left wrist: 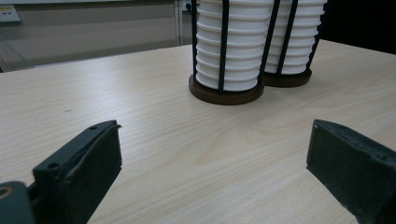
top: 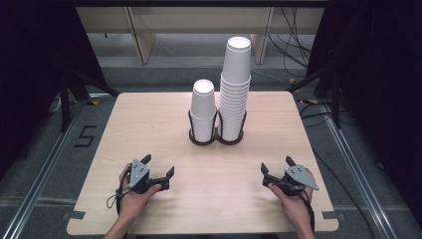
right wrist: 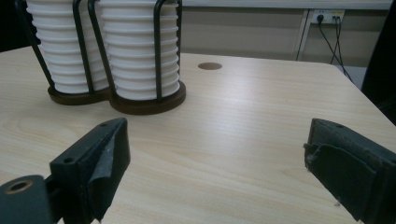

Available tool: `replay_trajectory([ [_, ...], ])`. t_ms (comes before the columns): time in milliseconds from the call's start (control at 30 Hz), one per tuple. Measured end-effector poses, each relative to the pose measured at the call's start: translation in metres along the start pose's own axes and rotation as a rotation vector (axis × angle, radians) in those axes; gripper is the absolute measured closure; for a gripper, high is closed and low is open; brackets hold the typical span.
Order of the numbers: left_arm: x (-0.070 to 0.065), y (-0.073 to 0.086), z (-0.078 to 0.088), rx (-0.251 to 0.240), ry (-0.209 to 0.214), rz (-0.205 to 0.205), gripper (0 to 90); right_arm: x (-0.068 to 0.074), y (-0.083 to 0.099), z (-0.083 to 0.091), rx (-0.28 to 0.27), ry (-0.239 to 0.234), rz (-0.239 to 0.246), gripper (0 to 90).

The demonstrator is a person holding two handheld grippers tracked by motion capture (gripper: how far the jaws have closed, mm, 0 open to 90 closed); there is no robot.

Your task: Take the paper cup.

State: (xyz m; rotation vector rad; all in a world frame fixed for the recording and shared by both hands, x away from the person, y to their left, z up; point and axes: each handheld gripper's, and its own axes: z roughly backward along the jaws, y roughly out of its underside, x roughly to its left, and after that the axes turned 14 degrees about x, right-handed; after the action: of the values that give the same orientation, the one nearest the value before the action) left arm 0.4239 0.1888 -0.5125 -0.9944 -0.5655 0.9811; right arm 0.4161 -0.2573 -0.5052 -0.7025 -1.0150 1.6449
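Two stacks of white paper cups, the short stack (top: 203, 110) and the tall stack (top: 235, 89), stand upright in a dark double holder (top: 216, 138), well ahead of both claws and between them. The left gripper (top: 158, 167) and the right gripper (top: 276, 167) rest on the table (top: 149, 124), jaws wide, nothing between them.

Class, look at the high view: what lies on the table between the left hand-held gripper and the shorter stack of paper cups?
Nothing: bare table separates the left hand-held gripper from the shorter cup stack, seen from above.
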Motion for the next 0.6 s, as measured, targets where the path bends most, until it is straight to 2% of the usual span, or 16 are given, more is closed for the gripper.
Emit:
replay_trajectory([
  [133,-0.001,-0.002,-0.003,0.013,0.012,-0.004,2.2,0.001,0.001,0.001,-0.005,0.013,-0.015,8.2],
  [167,-0.001,-0.002,-0.003,0.012,0.015,-0.003,1.8,0.001,0.001,0.001,-0.008,0.013,-0.011,8.3],
  [200,-0.001,-0.002,-0.003,0.01,0.021,-0.004,1.1,0.0,0.0,0.0,0.002,-0.008,0.003,8.3],
  [233,-0.001,-0.002,-0.003,0.008,0.028,-0.003,0.6,0.001,0.0,0.0,0.001,0.019,0.007,8.3],
  [267,0.0,-0.002,-0.003,0.012,0.033,0.002,0.1,0.002,-0.001,-0.002,0.003,0.004,0.01,8.3],
  [333,0.001,-0.002,-0.003,0.013,0.041,0.01,0.0,0.003,0.0,-0.002,-0.001,0.008,0.005,8.3],
  [367,0.002,-0.002,-0.004,0.009,0.058,0.02,0.0,0.003,-0.001,-0.002,0.004,0.005,0.03,8.5],
  [467,0.002,-0.004,-0.003,0.02,0.057,0.029,0.0,0.002,-0.001,-0.002,0.013,0.01,0.037,8.5],
  [500,0.001,-0.01,-0.001,0.016,0.065,0.017,0.0,0.002,-0.002,-0.002,0.017,0.029,0.048,8.5],
  [533,0.001,-0.01,-0.001,0.016,0.065,0.017,0.0,0.002,-0.002,-0.002,0.017,0.029,0.048,8.5],
  [567,-0.002,-0.016,0.001,0.005,0.076,0.004,0.0,0.003,-0.002,-0.002,0.03,0.002,0.019,8.5],
  [600,-0.004,-0.02,0.001,-0.006,0.09,0.0,0.0,0.002,-0.002,-0.003,0.027,-0.003,0.018,8.5],
])
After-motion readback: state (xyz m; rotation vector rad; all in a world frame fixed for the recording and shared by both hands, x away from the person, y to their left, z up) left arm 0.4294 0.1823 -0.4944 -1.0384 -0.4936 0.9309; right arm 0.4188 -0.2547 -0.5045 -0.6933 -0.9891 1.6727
